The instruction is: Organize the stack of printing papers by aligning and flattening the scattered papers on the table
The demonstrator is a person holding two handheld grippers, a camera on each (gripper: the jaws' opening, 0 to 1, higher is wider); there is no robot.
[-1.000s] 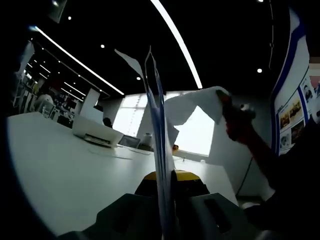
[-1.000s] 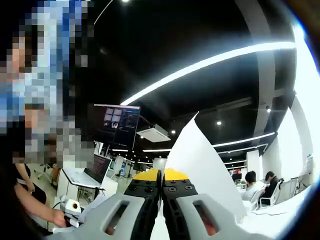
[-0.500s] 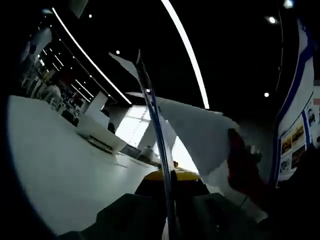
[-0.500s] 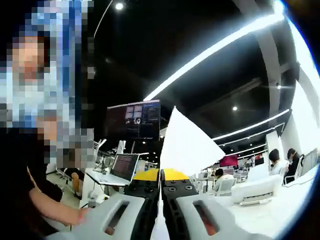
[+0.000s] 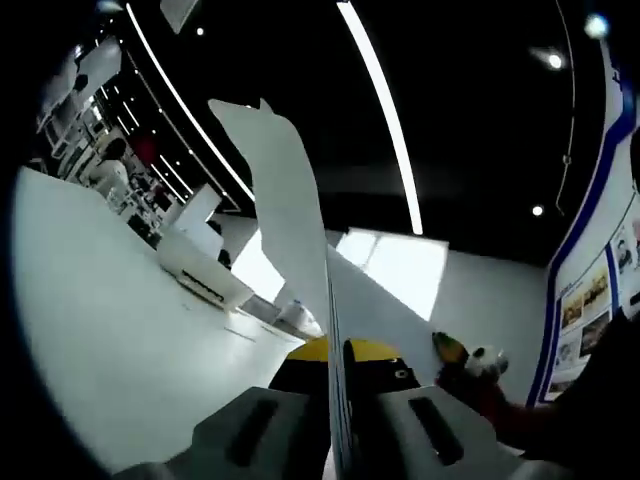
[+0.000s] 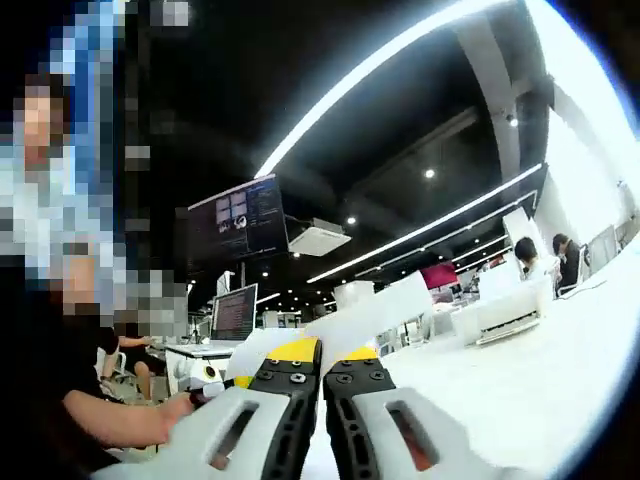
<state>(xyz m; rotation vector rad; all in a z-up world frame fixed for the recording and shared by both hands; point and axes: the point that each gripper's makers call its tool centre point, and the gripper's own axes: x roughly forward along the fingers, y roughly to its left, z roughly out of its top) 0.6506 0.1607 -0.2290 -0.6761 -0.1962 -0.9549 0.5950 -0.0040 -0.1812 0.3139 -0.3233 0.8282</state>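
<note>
Gripping the papers (image 5: 290,215) edge-on, the left gripper (image 5: 337,350) had its jaws closed on them, the sheets rising upright above the white counter (image 5: 110,330). The right gripper (image 6: 322,352), jaws nearly together, pinched the papers' far end, which bent away left toward the left gripper.

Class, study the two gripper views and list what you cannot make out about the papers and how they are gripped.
- Left gripper view: the papers run down between the left gripper jaws, which hide their lower edge; sheet count too fine.
- Right gripper view: the right gripper jaws cover the paper's gripped part.
- Wall posters: too small to read.
</note>
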